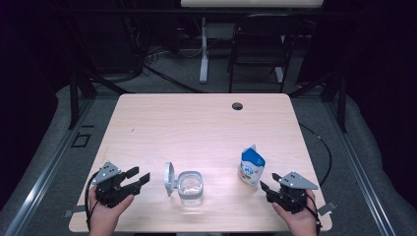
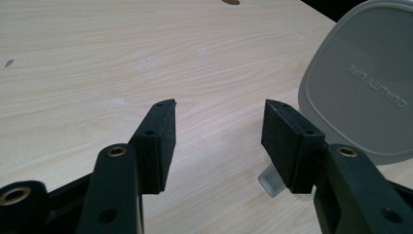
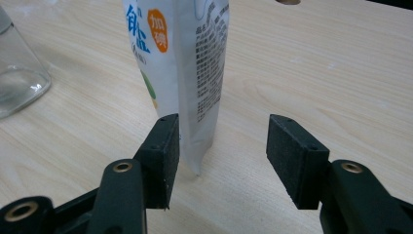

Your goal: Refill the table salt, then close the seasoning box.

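Right tool (image 3: 221,141) has its jaws spread, the standing white-and-blue printed pouch (image 3: 178,73) just ahead near its left pad, on the pale wooden tabletop (image 1: 196,123). Left tool (image 2: 219,124) gapes empty beside the grey plastic lid (image 2: 365,83).

— Where can your left tool (image 1: 140,179) pass?
— Bare tabletop (image 1: 196,123) lies ahead of it; to its right the upright grey lid (image 1: 168,178) and clear jar (image 1: 190,187) block you.
— And your right tool (image 1: 266,186)?
— The white-and-blue pouch (image 1: 252,167) stands just before its parted jaws, near one pad; rightward the tabletop is free.
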The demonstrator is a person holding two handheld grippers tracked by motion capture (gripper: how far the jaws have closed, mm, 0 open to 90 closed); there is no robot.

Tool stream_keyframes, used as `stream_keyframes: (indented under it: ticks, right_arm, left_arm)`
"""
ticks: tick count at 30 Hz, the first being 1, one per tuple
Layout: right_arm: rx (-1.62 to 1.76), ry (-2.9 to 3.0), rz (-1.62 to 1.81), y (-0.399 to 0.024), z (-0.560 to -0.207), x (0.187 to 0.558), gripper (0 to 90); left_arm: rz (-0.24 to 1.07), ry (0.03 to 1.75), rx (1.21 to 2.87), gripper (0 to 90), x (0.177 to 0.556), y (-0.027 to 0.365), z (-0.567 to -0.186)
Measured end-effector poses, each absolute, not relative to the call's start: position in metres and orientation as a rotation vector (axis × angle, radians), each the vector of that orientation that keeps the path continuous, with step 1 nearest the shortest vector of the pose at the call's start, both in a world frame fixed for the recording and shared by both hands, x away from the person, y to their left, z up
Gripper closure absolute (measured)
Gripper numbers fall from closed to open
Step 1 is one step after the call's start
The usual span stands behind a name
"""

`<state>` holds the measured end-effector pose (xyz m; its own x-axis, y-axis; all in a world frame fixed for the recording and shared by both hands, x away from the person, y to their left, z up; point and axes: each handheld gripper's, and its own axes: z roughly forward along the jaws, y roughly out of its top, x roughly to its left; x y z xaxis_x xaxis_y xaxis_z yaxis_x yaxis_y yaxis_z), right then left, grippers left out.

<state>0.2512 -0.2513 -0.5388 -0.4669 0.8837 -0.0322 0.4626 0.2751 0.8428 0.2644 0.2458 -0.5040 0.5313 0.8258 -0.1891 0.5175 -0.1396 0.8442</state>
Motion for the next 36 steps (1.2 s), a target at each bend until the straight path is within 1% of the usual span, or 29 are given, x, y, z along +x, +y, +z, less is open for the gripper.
stream_keyframes:
  ticks: [20, 25, 36]
  right_arm:
    - [1.179, 2.05, 1.139, -0.251, -0.538, 0.252, 44.7]
    - [1.159, 2.035, 1.122, -0.243, -0.537, 0.254, 41.4]
    - [1.157, 2.064, 1.13, -0.237, -0.543, 0.263, 39.3]
  left_arm:
    - [0.376, 1.13, 1.811, 46.3, 0.269, 0.247, -0.512]
    - [0.387, 1.117, 1.821, 46.3, 0.267, 0.243, -0.509]
    - [0.399, 1.139, 1.825, 46.1, 0.263, 0.247, -0.511]
